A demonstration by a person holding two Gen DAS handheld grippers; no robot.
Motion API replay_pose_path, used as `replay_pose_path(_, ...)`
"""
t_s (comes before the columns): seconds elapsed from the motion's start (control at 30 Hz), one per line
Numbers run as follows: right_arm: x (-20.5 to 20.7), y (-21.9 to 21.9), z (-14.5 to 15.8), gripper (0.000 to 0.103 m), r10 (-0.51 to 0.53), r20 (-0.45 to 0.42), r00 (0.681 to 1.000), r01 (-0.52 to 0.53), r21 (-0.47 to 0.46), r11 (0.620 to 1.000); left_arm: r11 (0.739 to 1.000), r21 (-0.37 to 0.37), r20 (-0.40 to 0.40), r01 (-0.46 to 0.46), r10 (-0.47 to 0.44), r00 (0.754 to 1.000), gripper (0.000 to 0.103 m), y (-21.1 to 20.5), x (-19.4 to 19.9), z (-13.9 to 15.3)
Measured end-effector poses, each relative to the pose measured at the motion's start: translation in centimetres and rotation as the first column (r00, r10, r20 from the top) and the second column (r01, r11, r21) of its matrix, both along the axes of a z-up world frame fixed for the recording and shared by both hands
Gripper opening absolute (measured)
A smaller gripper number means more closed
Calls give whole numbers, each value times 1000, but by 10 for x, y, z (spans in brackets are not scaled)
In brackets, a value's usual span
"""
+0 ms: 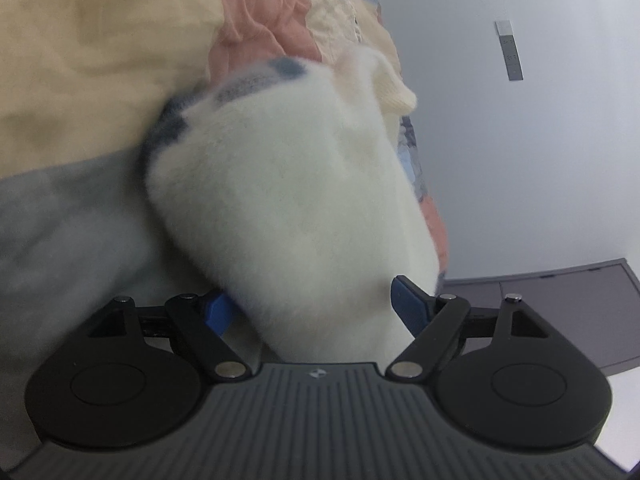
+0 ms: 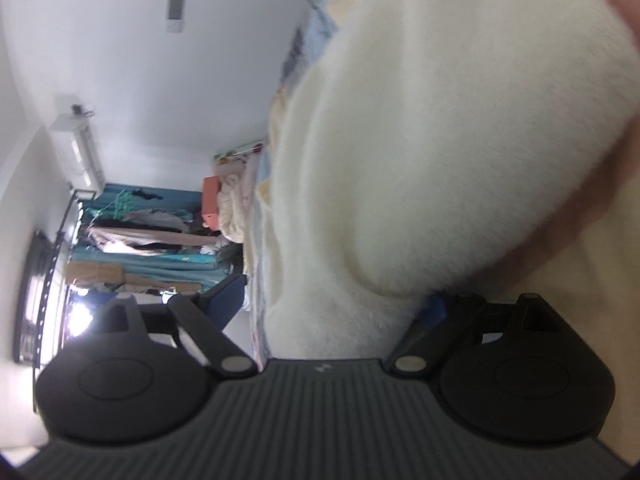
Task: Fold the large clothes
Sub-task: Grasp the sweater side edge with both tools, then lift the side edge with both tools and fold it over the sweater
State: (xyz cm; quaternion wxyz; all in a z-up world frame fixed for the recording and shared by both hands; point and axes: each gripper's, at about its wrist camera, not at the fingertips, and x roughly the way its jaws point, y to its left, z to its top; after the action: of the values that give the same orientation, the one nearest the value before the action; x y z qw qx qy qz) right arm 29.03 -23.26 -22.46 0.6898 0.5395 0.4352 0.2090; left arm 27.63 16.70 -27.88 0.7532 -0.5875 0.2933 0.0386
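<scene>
1. Task thing = the fluffy white garment, w/ dark blue patches near its far end. It's bunched in a fat roll on the bed, lying on a cream/pink quilt, right up against both cams.
2. Left gripper: jaws wide apart, blue pads either side of the fleece. Looks like the pads aren't pinching it, tho fuzz hides the edges.
3. Right gripper: also spread wide, fleece bulging btwn the fingers, one pad mostly buried so can't be 100% sure on contact.
4. Risk imo: closing now grabs a thick wad, not one edge, so the fold comes out lumpy. Slippery pile could also slide off the bed side.
5. Containers: none close by. Far bg has an orange box by a clothes rack, contents unreadable.
</scene>
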Motion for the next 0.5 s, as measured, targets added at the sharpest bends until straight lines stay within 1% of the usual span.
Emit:
replay_pose_path(0.03,-1,-2,-3,91,-14,-23,1000,14,-12,1000,1000,22,-6,-11,11,1000,78,0,2,-1)
replay_pose_path(0.07,2,-2,-9,91,-35,-40,999,34,-25,999,999,29,-12,-26,26,1000,74,3,2,-2)
replay_pose_path(0.1,1,-6,-11,91,-61,-53,997,59,-38,998,999,24,-14,-39,39,999,72,5,3,-3)
replay_pose_path(0.13,-1,-11,-13,91,-88,-63,994,85,-50,995,999,25,-17,-44,45,999,68,7,2,-4)
replay_pose_path(0.17,-1,-15,-14,89,-117,-73,990,112,-68,991,998,39,-22,-46,47,999,64,7,2,-4)
replay_pose_path(0.2,-1,-20,-13,89,-149,-72,986,141,-101,985,997,66,-30,-41,43,999,62,6,4,-3)
replay_pose_path(0.23,-1,-25,-12,88,-175,-55,983,167,-135,977,994,99,-39,-36,40,998,58,5,6,-1)
replay_pose_path(0.27,-1,-28,-10,82,-206,-42,978,197,-160,967,991,128,-46,-33,39,998,54,4,7,1)
replay_pose_path(0.3,1,-29,-9,79,-220,-44,975,209,-179,961,988,150,-47,-36,43,998,52,3,9,4)
replay_pose_path(0.33,4,-29,-9,73,-214,-52,975,200,-197,960,986,164,-44,-42,50,998,47,2,9,6)
replay_pose_path(0.37,6,-27,-11,69,-212,-63,975,196,-196,961,982,184,-38,-48,55,998,43,1,8,9)
replay_pose_path(0.4,5,-27,-13,69,-212,-70,975,198,-169,966,978,203,-30,-47,54,998,42,0,9,12)
replay_pose_path(0.43,5,-26,-14,66,-203,-73,976,191,-145,971,974,224,-19,-46,51,999,39,-1,7,16)
replay_pose_path(0.5,3,-25,-9,59,-190,-55,980,180,-150,972,966,253,12,-50,49,999,35,-2,2,23)
